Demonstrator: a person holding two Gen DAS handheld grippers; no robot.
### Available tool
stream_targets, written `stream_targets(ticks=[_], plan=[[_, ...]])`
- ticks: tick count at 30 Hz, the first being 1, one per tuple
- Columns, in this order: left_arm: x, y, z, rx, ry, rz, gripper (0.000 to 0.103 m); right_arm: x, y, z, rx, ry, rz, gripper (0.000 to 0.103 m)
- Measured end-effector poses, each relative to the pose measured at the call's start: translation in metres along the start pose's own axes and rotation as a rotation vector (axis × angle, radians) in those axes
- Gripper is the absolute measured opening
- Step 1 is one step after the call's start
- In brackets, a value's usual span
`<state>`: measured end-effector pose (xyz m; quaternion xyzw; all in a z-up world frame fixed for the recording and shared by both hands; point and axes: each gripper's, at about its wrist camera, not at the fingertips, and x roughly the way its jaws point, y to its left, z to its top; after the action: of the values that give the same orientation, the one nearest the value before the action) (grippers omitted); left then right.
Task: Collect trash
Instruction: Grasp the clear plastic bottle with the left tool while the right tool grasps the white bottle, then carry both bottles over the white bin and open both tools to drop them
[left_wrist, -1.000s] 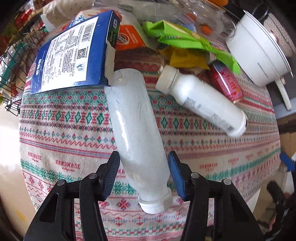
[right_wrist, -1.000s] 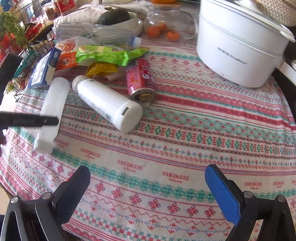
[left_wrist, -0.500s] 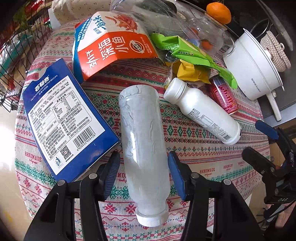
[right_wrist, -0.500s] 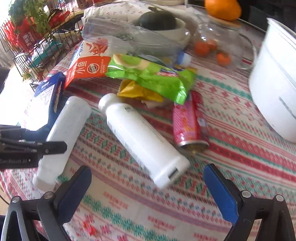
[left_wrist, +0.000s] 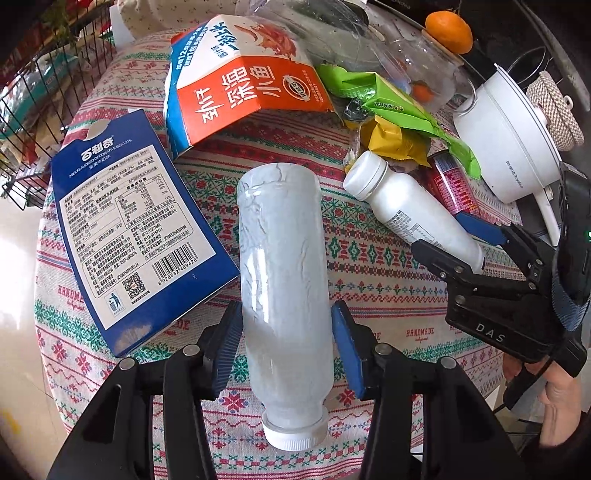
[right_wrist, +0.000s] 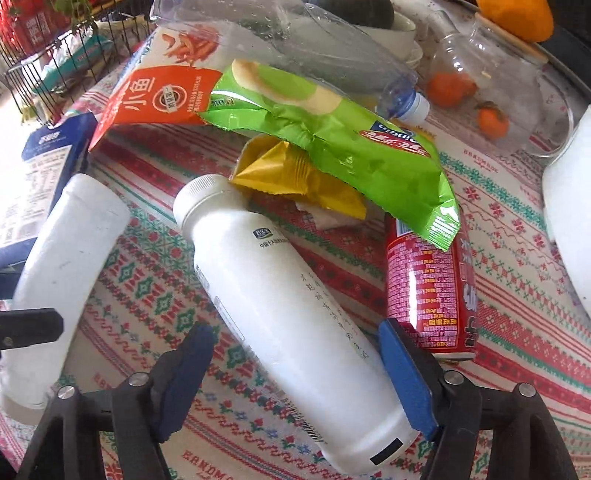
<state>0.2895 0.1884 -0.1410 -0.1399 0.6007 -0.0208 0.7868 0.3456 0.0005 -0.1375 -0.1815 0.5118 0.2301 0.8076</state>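
1. Nearest to you, your left gripper (left_wrist: 286, 332) straddles the frosted bottle (left_wrist: 282, 273). The bottle lies on the patterned tablecloth (left_wrist: 369, 266) with its white cap toward you. The left pad sits against the bottle's side. The right pad stands just beside it, and I cannot tell whether it touches.

2. Your right gripper (right_wrist: 295, 365) sits over the white bottle (right_wrist: 288, 310), which lies slantwise on the cloth. Its jaws have just been closing with the bottle between them. The right pad is at the bottle's side, while a gap shows beside the left pad, so it has no hold yet.

3. Just beside the white bottle lies a red can (right_wrist: 430, 291) on its side.

4. Further off, a blue biscuit box (left_wrist: 129, 229) lies flat to the left of the frosted bottle.

5. Beyond these, a green snack bag (right_wrist: 332, 147) covers a yellow wrapper (right_wrist: 295, 177) and overhangs the can's far end. An orange carton (left_wrist: 243, 85) and a clear crushed bottle (right_wrist: 295, 40) lie behind.

6. By my judgement the task is at an early stage. Every piece of trash in view rests on the table, and two bottles are about to be picked up.

7. No bin or bag for the trash is in view. The white pot (left_wrist: 509, 140) is cut off in the right view. What lies under the green bag is partly hidden.
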Motion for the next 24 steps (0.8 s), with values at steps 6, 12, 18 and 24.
stream_targets(ticks=[6, 12, 18, 24], plan=[[-0.006, 0.004, -0.014, -0.008, -0.006, 0.001, 0.051, -0.002, 0.013, -0.009, -0.068, 0.036, -0.079, 0.063], [-0.009, -0.009, -0.022, 0.006, -0.015, 0.001, 0.051, 0.006, 0.026, -0.024, -0.121, 0.092, -0.126, 0.054], [-0.025, -0.021, -0.032, 0.027, -0.045, -0.011, 0.051, -0.021, 0.018, -0.047, -0.005, 0.054, -0.073, 0.053], [-0.04, -0.049, -0.05, 0.087, -0.073, -0.036, 0.051, -0.064, 0.005, -0.078, 0.082, 0.024, -0.055, 0.052]])
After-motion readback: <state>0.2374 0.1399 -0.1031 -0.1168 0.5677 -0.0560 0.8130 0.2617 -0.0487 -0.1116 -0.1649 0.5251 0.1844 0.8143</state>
